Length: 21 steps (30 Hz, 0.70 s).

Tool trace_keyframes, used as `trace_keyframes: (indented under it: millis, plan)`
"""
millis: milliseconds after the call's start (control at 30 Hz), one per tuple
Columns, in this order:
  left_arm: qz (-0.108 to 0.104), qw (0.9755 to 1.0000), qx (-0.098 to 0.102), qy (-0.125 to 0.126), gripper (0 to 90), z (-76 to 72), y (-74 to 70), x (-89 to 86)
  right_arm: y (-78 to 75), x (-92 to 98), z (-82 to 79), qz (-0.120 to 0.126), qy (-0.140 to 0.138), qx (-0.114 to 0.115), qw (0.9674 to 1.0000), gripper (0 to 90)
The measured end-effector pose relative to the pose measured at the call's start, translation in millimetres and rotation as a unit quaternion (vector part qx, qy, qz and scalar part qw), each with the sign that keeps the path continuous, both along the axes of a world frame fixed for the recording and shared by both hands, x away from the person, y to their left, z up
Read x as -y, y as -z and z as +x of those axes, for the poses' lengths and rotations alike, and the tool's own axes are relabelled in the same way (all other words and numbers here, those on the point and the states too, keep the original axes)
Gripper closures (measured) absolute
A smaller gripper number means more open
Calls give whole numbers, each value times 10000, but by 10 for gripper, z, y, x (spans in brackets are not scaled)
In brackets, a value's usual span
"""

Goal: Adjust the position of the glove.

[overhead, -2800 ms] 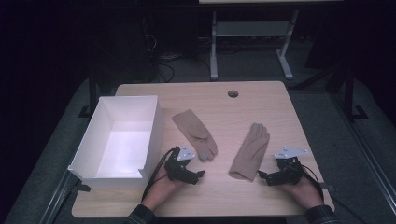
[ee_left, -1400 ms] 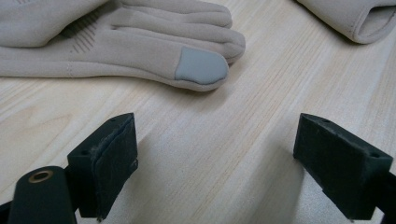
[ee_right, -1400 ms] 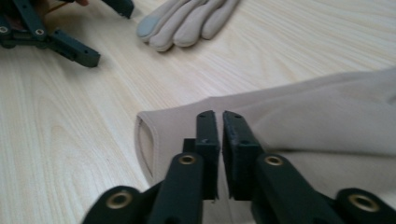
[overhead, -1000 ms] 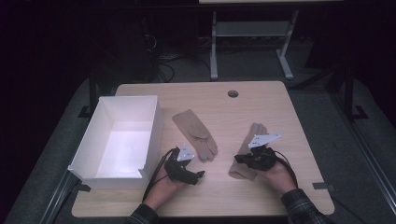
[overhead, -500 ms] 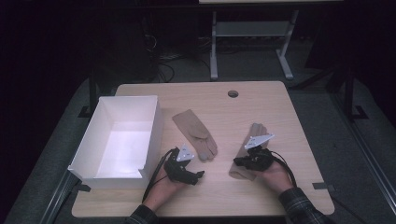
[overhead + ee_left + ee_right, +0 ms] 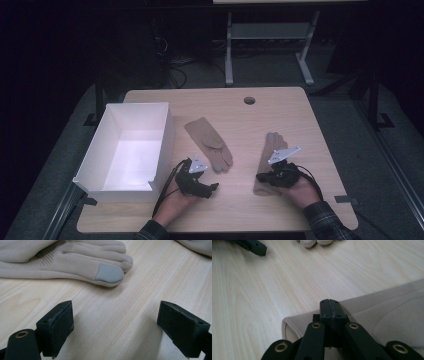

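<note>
- Wooden counter (image 6: 310,120) holds a white box (image 6: 112,187) and two tan gloves.
- Right glove (image 6: 387,312) lies under the right claw (image 6: 329,305), whose jaws are pressed together over its cuff.
- Left glove (image 6: 62,260) lies just past the left claw (image 6: 116,325), wide open and empty.

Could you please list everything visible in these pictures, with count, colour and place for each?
table: one, light wood, centre of the high view, with a round hole near its far edge.
box: one, white, open-topped, on the table's left side.
left glove: one, beige with a grey fingertip patch, lying flat right of the box.
right glove: one, beige, lying flat on the table's right half.
metal frame: one, grey, on the floor beyond the table.
left hand-held gripper: one, black, jaws open over bare wood just short of the left glove.
right hand-held gripper: one, black, jaws shut, at the right glove's cuff edge.
</note>
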<state>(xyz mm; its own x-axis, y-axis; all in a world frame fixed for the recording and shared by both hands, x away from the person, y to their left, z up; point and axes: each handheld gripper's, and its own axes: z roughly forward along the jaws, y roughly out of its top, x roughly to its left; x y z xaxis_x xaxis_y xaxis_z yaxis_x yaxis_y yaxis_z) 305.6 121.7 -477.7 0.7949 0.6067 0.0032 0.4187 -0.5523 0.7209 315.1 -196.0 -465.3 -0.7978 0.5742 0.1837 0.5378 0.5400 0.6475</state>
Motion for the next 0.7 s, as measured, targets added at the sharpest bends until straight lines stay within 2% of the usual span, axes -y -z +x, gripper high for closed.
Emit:
trace_keyframes:
  millis: [167, 333, 700]
  plan:
    - [-80, 9999, -37, -58, 129, -9, 6, 10, 0, 96, -62, 42, 47, -102, 9999, 893]
    - [-13, 10000, -26, -30, 129, -7, 1, 0, -10, 170, -119, -8, 73, -114, 9999, 891]
    - [22, 10000, -23, -41, 129, -13, -2, -5, -7, 305, -251, 40, 115, -150, 9998, 891]
